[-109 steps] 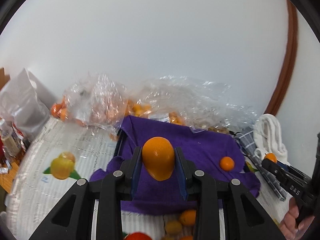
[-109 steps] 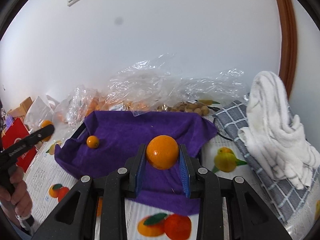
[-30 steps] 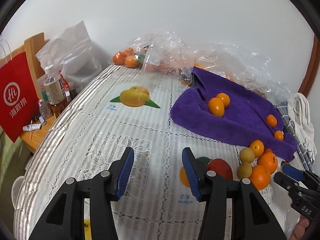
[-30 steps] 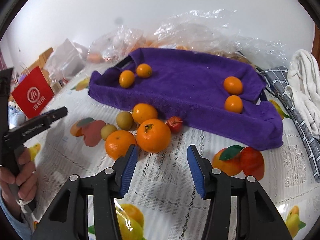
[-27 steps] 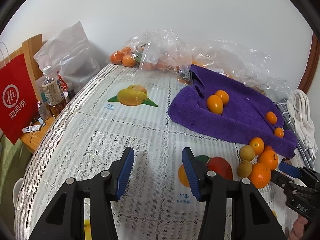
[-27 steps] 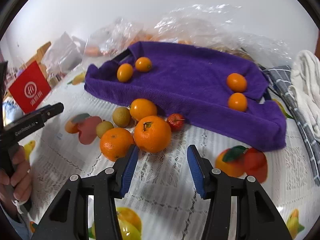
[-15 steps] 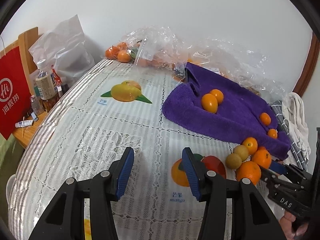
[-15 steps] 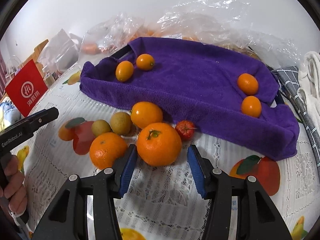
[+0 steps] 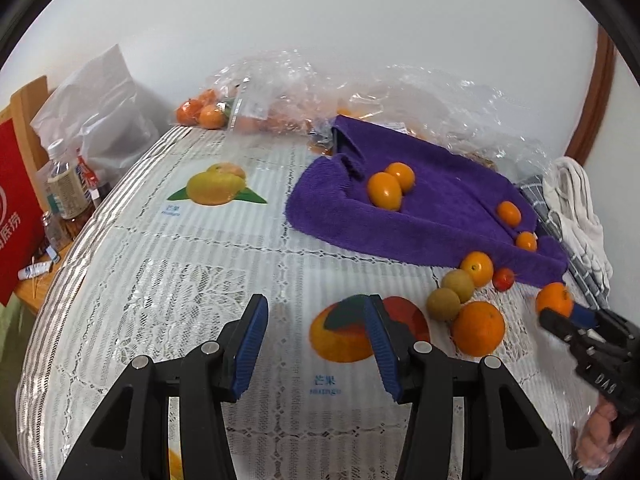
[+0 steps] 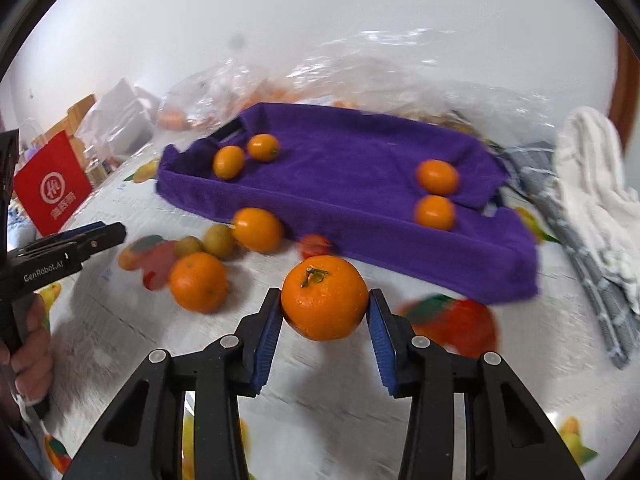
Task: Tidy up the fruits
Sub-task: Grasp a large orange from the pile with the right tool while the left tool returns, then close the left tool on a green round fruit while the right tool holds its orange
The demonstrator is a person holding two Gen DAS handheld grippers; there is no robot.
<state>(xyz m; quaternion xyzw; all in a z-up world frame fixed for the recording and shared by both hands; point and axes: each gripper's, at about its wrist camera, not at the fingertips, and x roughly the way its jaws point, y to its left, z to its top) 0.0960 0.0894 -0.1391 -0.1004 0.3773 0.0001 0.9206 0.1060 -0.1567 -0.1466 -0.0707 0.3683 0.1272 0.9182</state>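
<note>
The right tool (image 10: 325, 322) is closing its blue pads on the large round stem-topped orange (image 10: 324, 297) on the worktop, at 6 o'clock from the purple towel-lined tray (image 10: 400, 236), judged its destination after lifting; the left tool (image 9: 316, 344) is hovering spread and empty.

A plain white wall (image 9: 320, 20) rises behind the table (image 9: 140, 280), which wears a white lace-patterned cloth printed with fruit pictures. A curved brown wooden trim (image 9: 592, 92) runs up the wall at the right. At the left stands a wooden chair or shelf (image 9: 28, 100) with a red paper bag (image 9: 16, 216) beside it. The light is soft and even.
</note>
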